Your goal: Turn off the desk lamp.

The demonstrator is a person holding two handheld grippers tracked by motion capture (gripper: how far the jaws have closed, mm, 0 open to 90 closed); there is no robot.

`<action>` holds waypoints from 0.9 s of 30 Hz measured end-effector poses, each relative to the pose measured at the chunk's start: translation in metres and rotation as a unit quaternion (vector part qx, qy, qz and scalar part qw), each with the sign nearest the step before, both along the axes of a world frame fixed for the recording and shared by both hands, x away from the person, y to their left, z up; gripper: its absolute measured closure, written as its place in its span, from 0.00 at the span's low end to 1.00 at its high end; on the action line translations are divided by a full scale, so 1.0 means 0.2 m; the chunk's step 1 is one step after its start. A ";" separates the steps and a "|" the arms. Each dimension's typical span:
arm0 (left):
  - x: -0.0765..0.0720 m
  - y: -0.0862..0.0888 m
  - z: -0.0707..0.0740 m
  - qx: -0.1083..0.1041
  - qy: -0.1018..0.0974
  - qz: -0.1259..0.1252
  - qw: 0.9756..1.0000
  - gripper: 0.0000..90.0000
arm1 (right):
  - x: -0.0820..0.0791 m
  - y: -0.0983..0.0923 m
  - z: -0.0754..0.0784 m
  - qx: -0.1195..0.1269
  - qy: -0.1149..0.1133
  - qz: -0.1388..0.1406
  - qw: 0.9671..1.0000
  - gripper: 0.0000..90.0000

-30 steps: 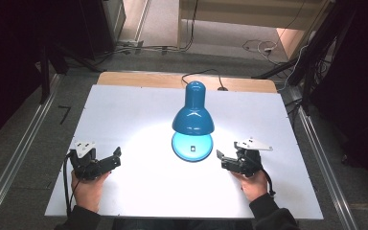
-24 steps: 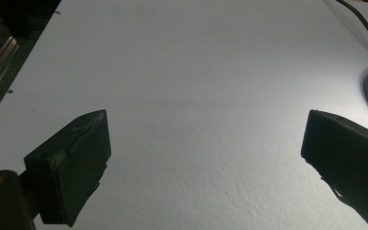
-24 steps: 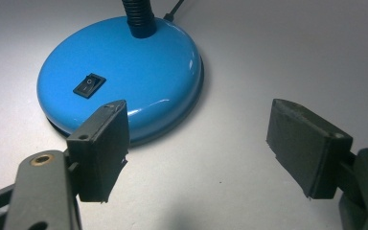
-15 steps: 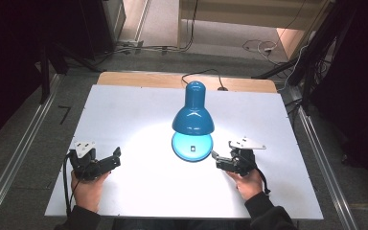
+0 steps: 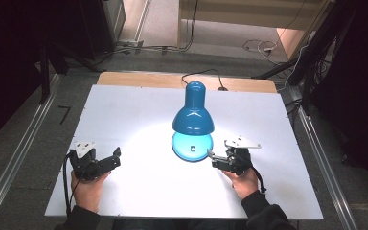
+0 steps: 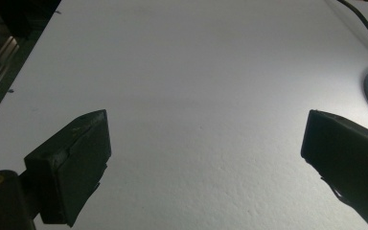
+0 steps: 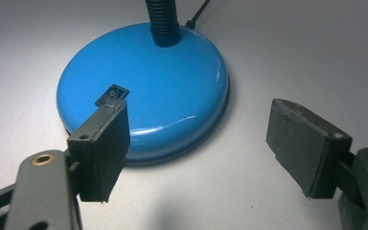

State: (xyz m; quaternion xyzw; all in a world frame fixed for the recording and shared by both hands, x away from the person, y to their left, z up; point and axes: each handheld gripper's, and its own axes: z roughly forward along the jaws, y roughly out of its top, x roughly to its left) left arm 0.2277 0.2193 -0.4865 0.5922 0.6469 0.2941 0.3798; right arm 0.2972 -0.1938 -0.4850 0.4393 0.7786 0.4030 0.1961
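A white table [image 5: 139, 120] stands on a grey floor, dark at both sides. A blue lamp [image 5: 193, 115] sits near the table's middle, lit, its shade hiding much of its round base [image 7: 163, 91]. A black switch [image 7: 111, 94] lies on that base. The right gripper [image 5: 214, 159] sits just beside the base, jaws spread wide and holding nothing; whether its left jaw touches the base I cannot tell. The left gripper [image 5: 115, 157] rests well apart, gaping, empty. The lamp's cord [image 5: 206, 74] runs off the far edge.
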 end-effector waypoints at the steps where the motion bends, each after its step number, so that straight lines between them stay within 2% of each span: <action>1: 0.00 0.00 0.00 0.000 0.000 0.000 1.000 0.04 | 0.00 0.00 0.00 0.000 0.000 0.000 1.000 0.24; 27: 0.00 0.01 0.00 0.000 -0.002 0.004 1.000 0.04 | 0.02 0.08 -0.02 0.000 0.001 0.013 1.000 0.25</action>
